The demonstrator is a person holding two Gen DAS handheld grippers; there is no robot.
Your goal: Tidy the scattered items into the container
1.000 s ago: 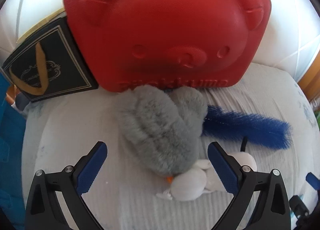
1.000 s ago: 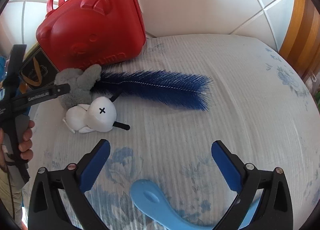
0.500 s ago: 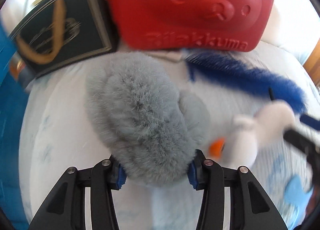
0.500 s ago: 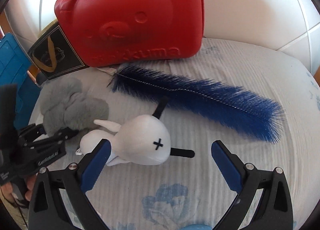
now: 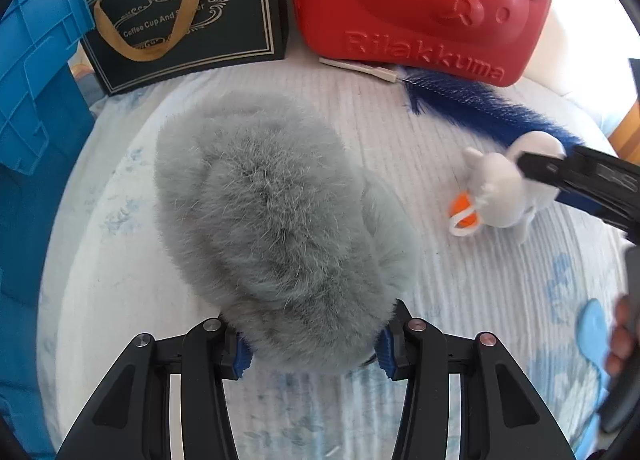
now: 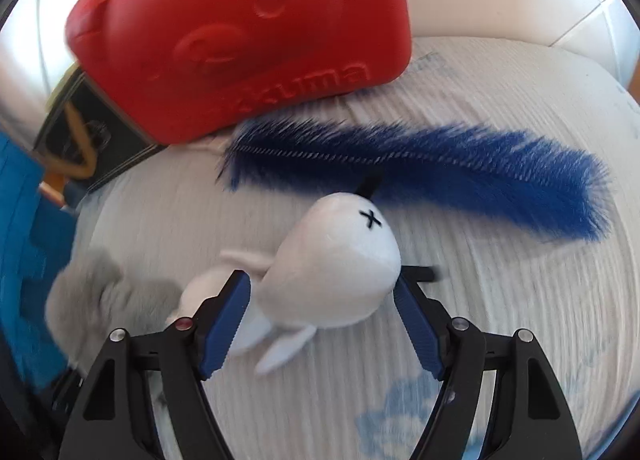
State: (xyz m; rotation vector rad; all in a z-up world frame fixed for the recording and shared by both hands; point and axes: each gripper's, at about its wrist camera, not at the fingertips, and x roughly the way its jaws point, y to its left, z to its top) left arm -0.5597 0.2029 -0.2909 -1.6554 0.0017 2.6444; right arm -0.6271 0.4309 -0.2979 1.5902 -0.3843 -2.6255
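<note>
- White ribbed bedding with faint blue flowers [image 5: 460,284] carries everything; a red bear-faced moulded case [image 5: 420,0] and a black gift bag with gold ribbon handles [image 5: 188,16] stand at the back, and a blue plastic crate [image 5: 36,100] rises at the left edge.
- The left gripper [image 5: 312,352], open a second ago, now has its jaws clenched on the fluffy grey plush [image 5: 272,220], which fills the left wrist view.
- The right gripper [image 6: 324,324] has moved in from well back: its jaws now bracket the white plush toy with a stitched x eye [image 6: 336,268], pads at both flanks, though firm pressure is unclear.
- A long blue feathery duster [image 6: 460,168] lies behind the white toy, its near end beneath the case.
</note>
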